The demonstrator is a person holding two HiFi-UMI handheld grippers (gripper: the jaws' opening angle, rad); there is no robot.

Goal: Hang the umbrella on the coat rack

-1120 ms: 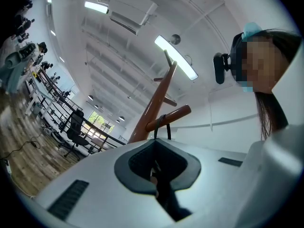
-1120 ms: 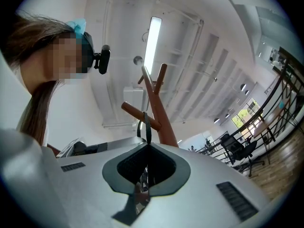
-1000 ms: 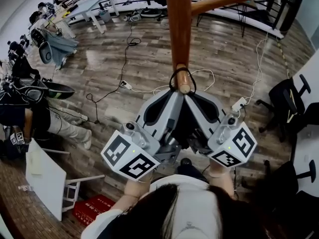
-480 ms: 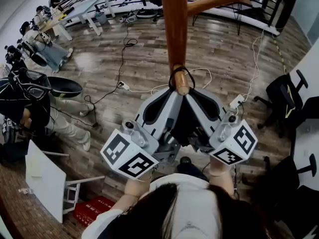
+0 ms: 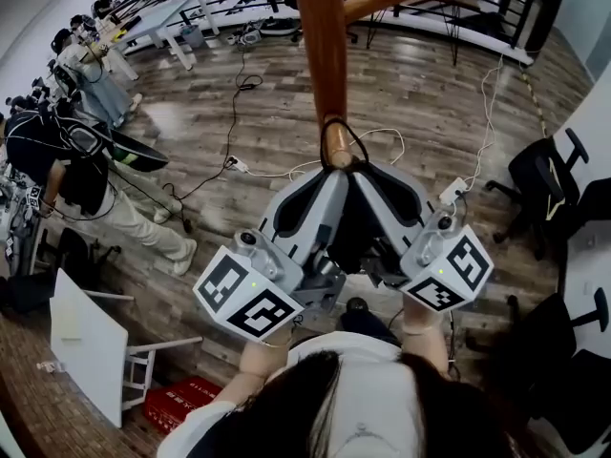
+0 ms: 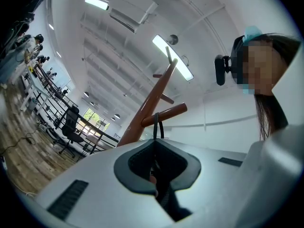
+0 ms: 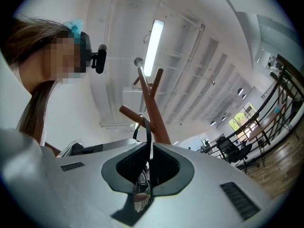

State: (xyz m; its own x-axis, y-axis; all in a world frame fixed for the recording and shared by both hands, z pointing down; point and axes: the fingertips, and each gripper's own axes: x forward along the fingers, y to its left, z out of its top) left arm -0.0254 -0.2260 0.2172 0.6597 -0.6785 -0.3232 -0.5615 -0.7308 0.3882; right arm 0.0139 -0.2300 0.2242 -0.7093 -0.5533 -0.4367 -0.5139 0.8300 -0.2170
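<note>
Black strap loop (image 5: 340, 132) of the umbrella sits round the tip of a wooden peg (image 5: 335, 154) on the coat rack (image 5: 320, 46). My left gripper (image 5: 327, 175) and right gripper (image 5: 363, 174) meet just under that peg, tips nearly touching each other. In the left gripper view the jaws are pressed together on the strap, which runs straight up to the peg. The right gripper view shows the same, jaws pinching the strap. The umbrella (image 5: 355, 244) itself is the dark bulk between and under my two grippers, mostly hidden.

Step, as I judge it: seating the loop on the peg, close to the end of the hang. Next move calls for sliding the loop further in toward the pole so it can't slip off the tip. Then spread both jaws and let the weight settle.
</note>
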